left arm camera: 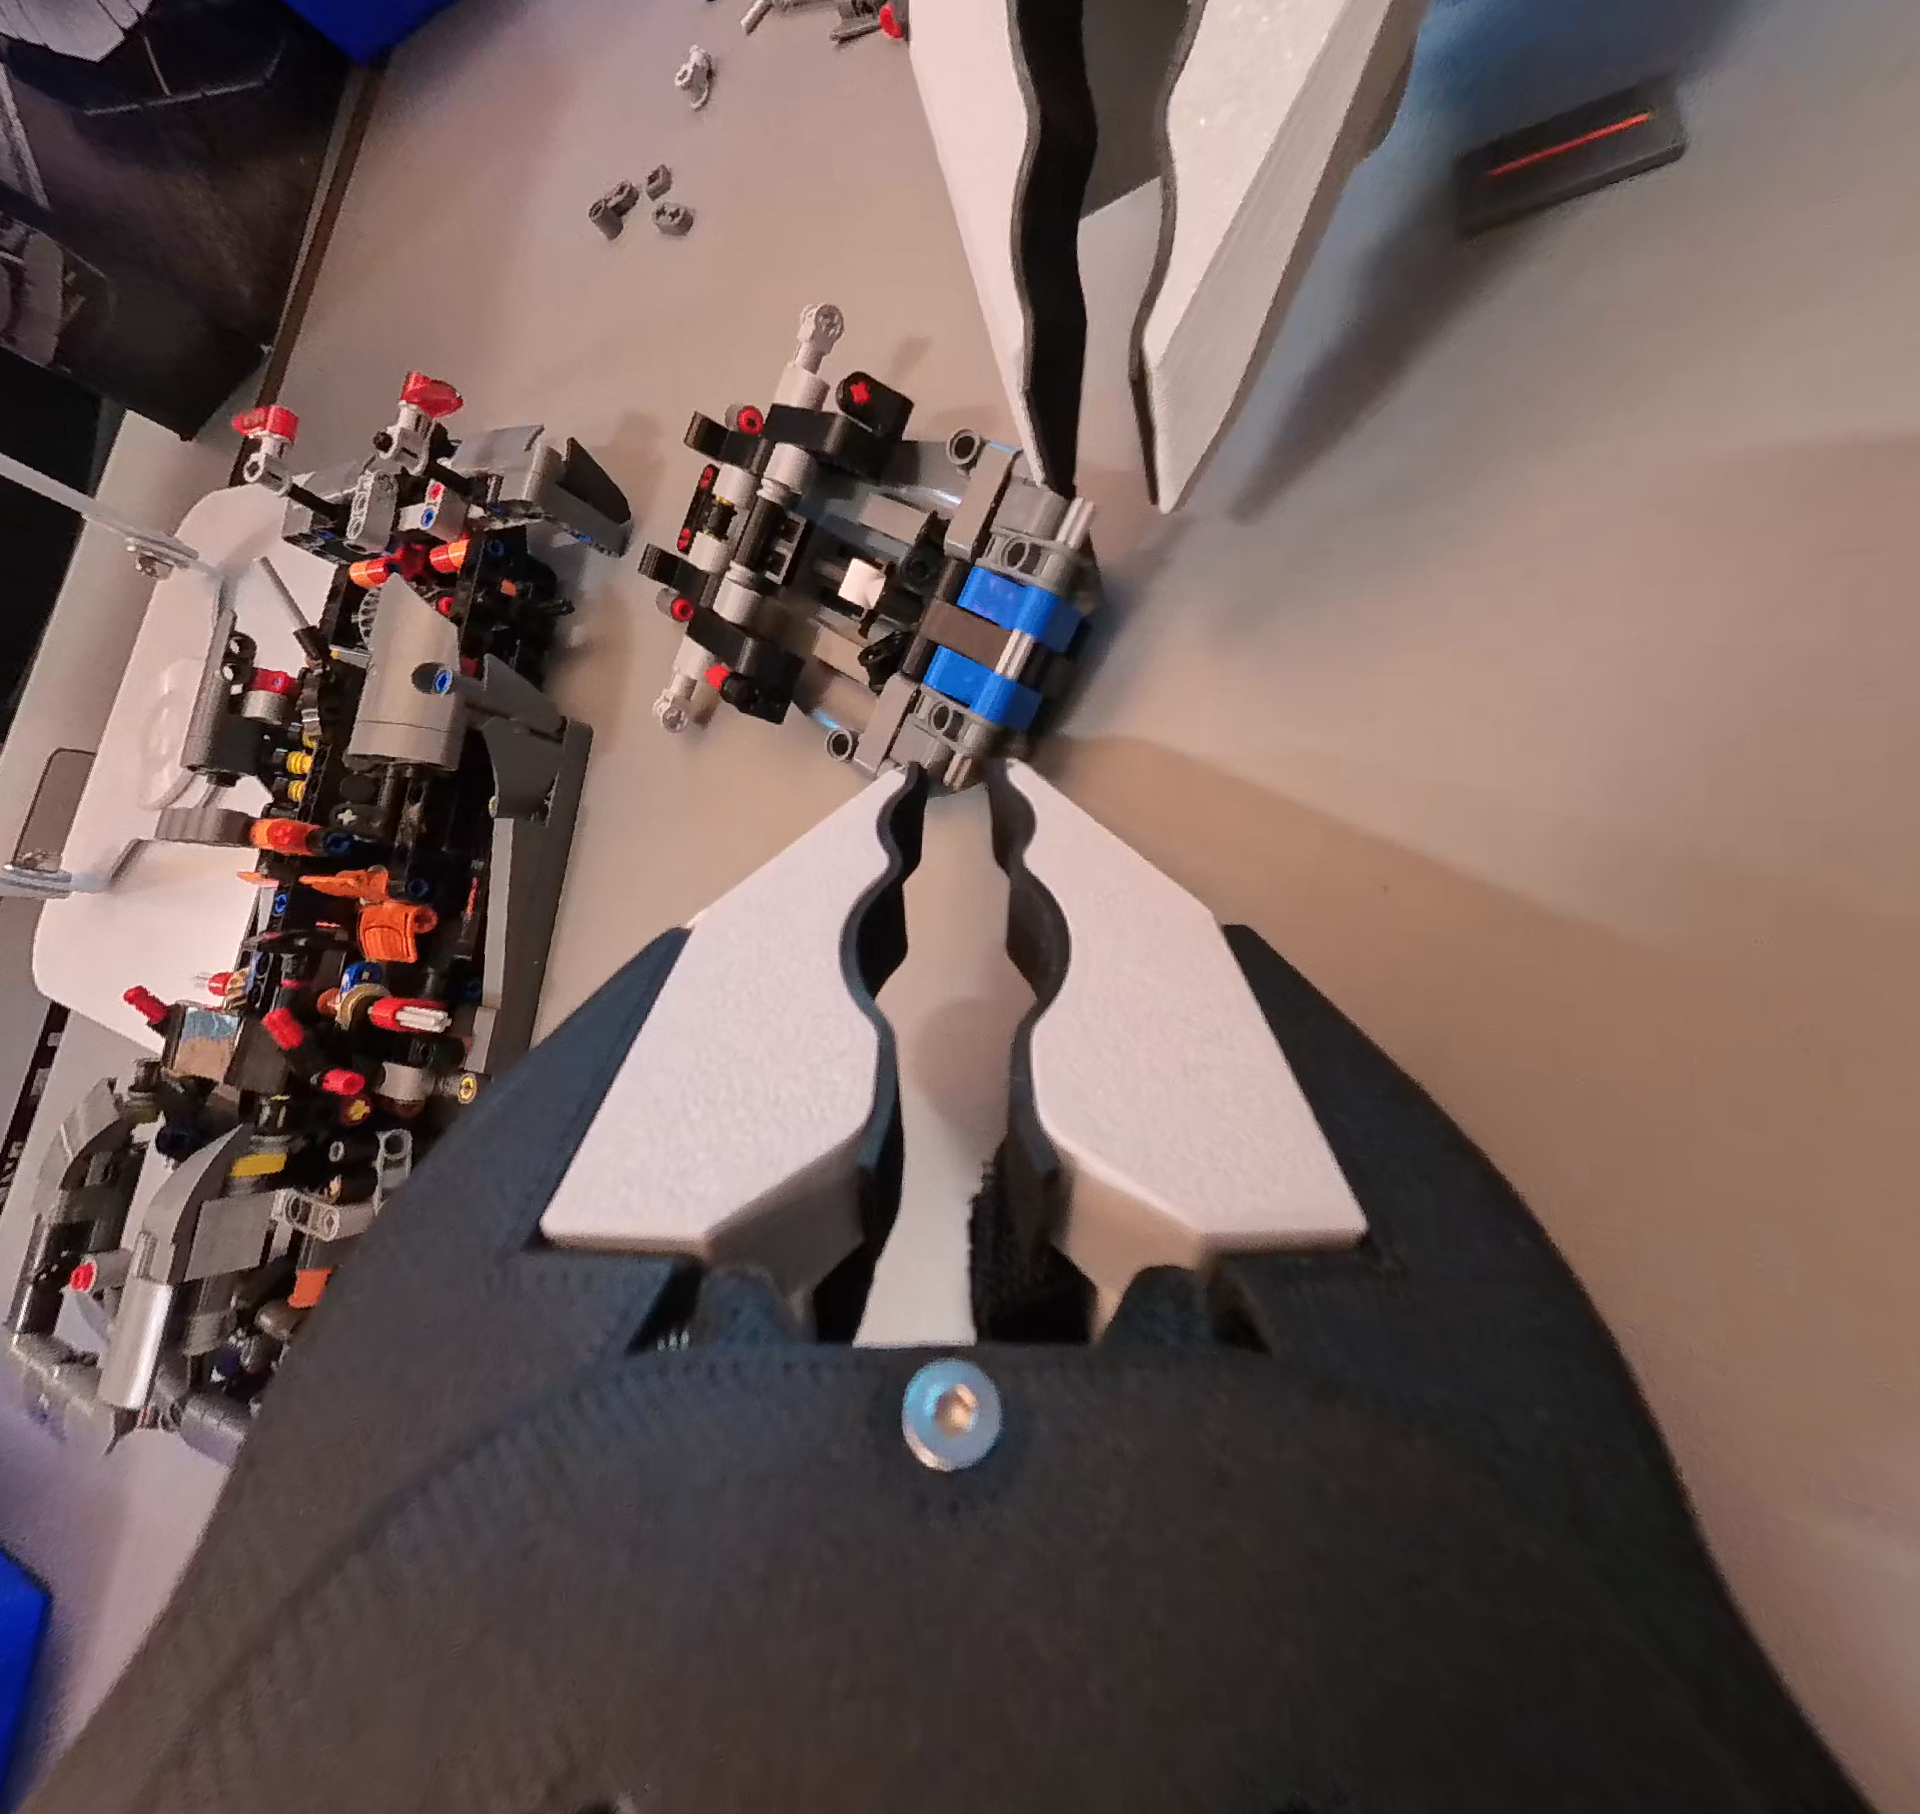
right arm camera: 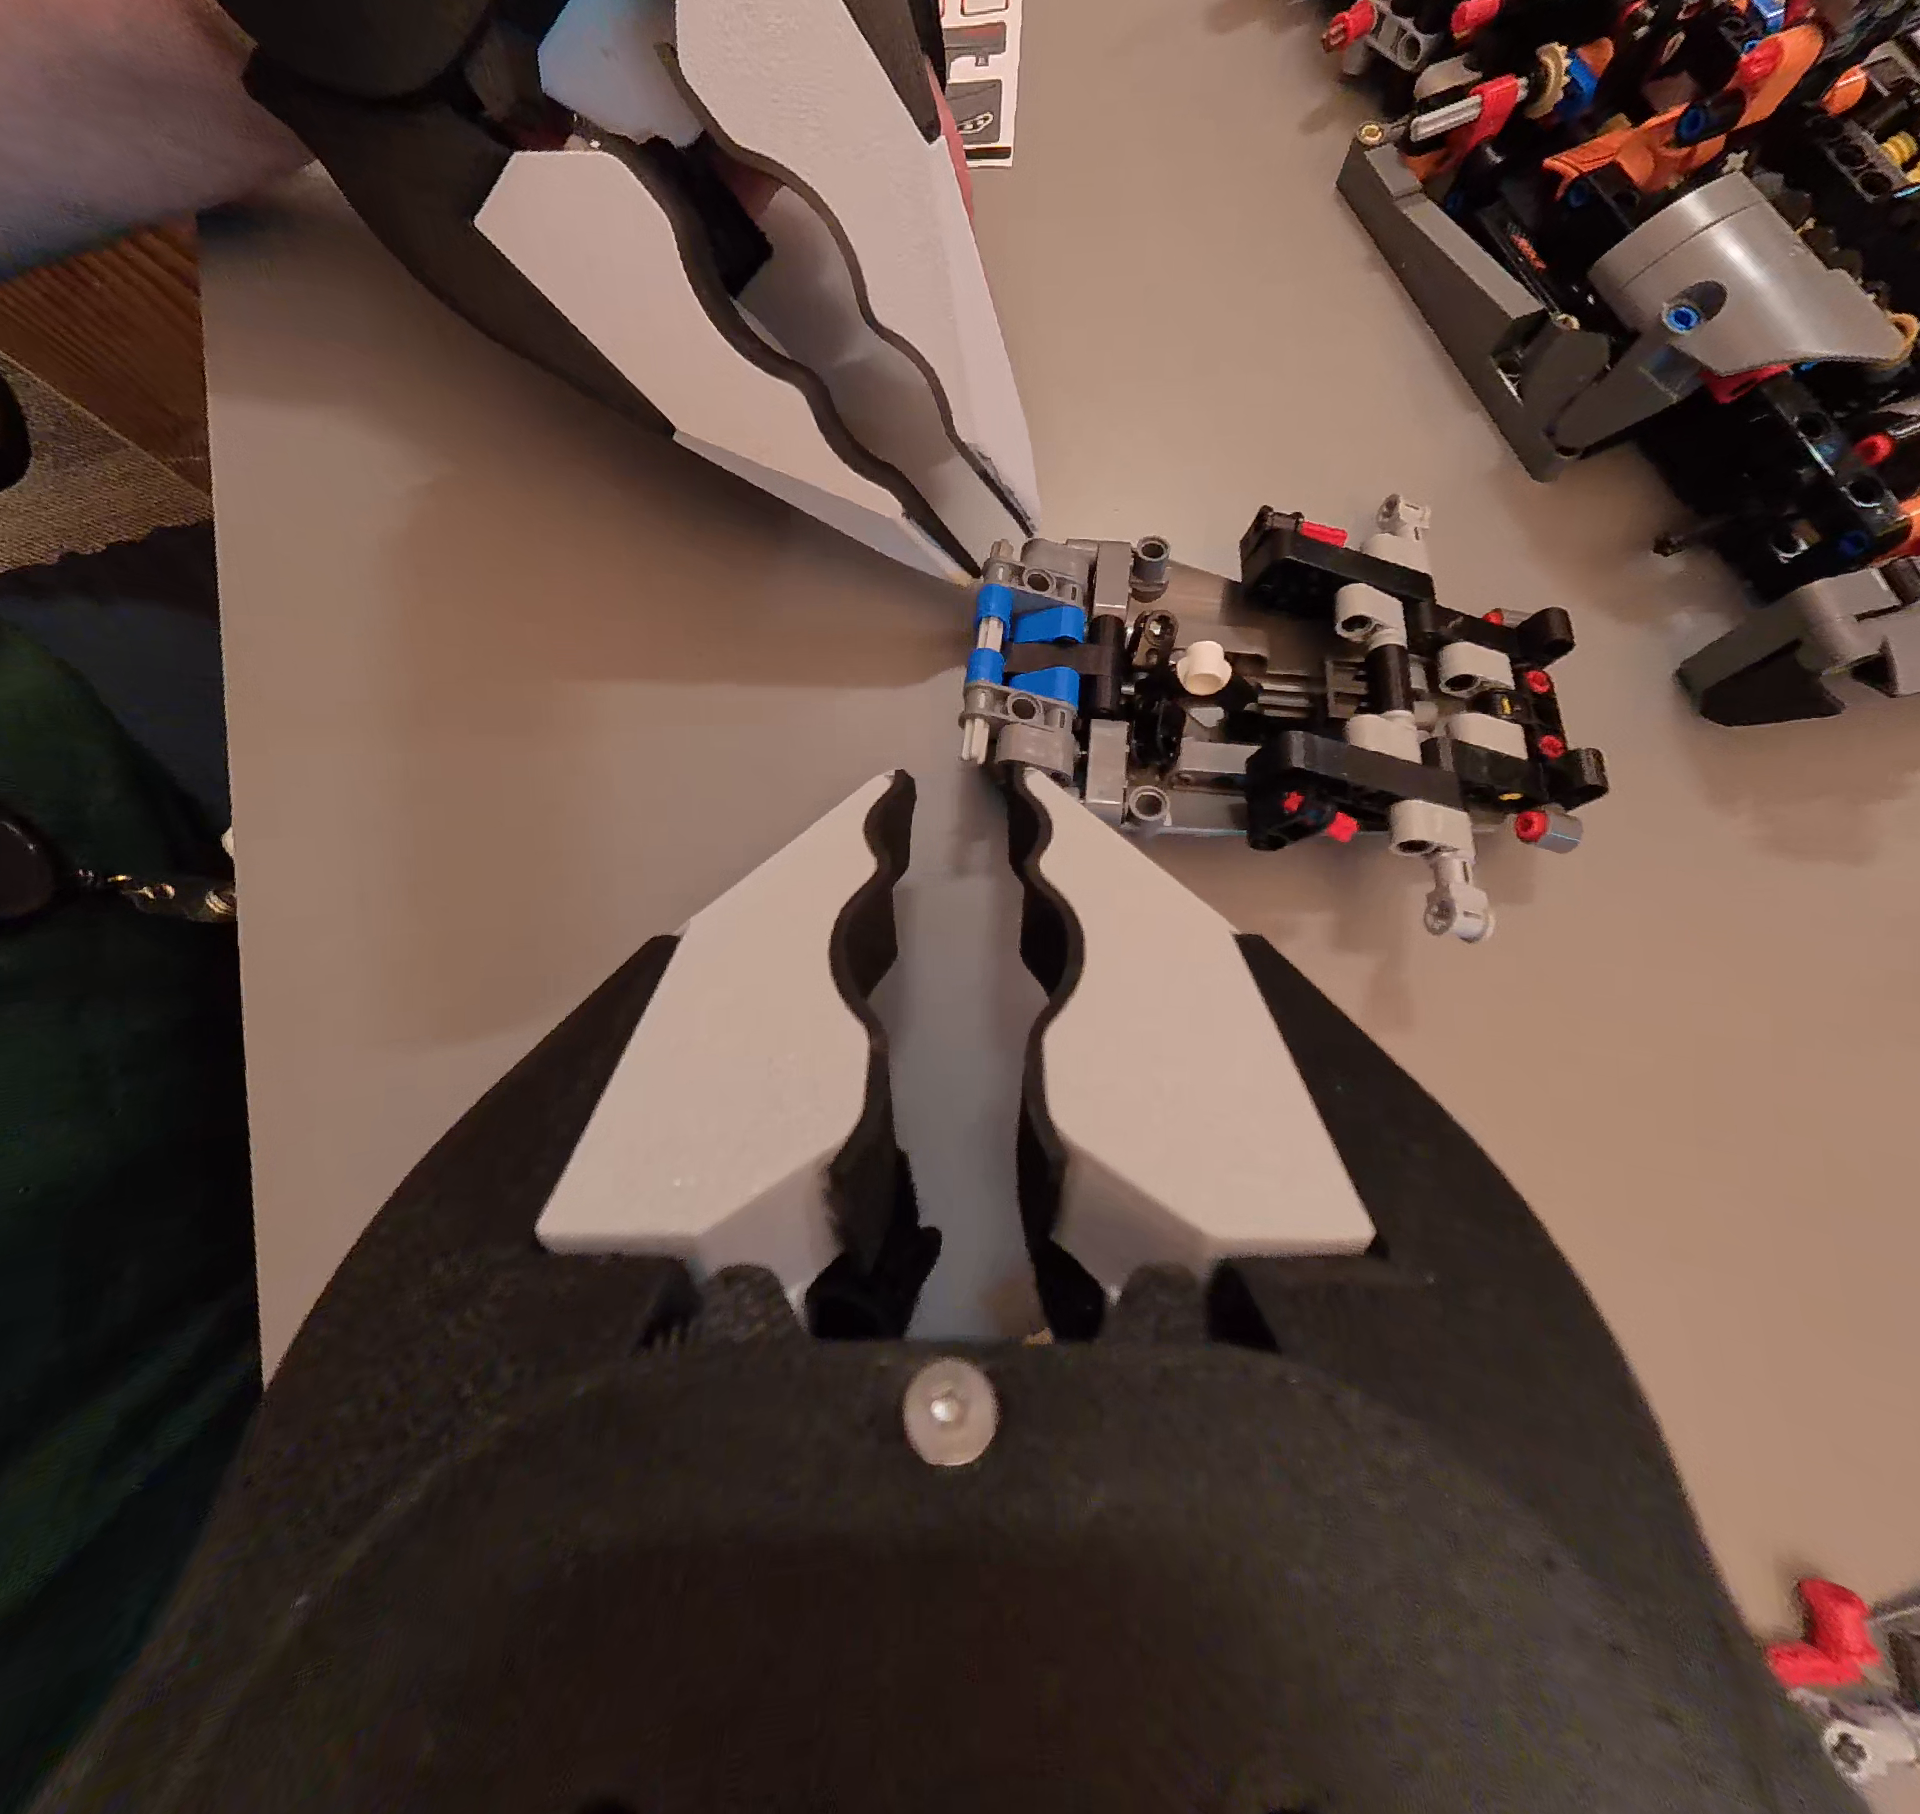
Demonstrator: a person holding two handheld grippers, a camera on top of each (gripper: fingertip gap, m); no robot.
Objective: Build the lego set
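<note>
A small lego assembly (left arm camera: 831, 569), black and grey with blue pieces and a grey axle at one end, lies flat on the grey table (left arm camera: 1455, 829). It also shows in the right wrist view (right arm camera: 1278, 694). My left gripper (left arm camera: 954, 775) has its jaws narrowly apart and pinches one grey corner at the blue end; it enters the right wrist view from the upper left (right arm camera: 1000, 549). My right gripper (right arm camera: 963, 782) is slightly open and empty, and one of its fingertips (right arm camera: 1029, 788) touches the opposite corner of that end. It reaches down from the top in the left wrist view (left arm camera: 1112, 497).
A large, partly built lego chassis (left arm camera: 343, 829) lies beyond the small assembly, also in the right wrist view (right arm camera: 1662, 206). Loose grey and red parts (left arm camera: 644, 206) lie farther off. A sticker sheet (right arm camera: 971, 29) lies behind the left gripper. The table's edge (right arm camera: 223, 725) is to the left. My right fingertips sit around 5 cm from my left ones.
</note>
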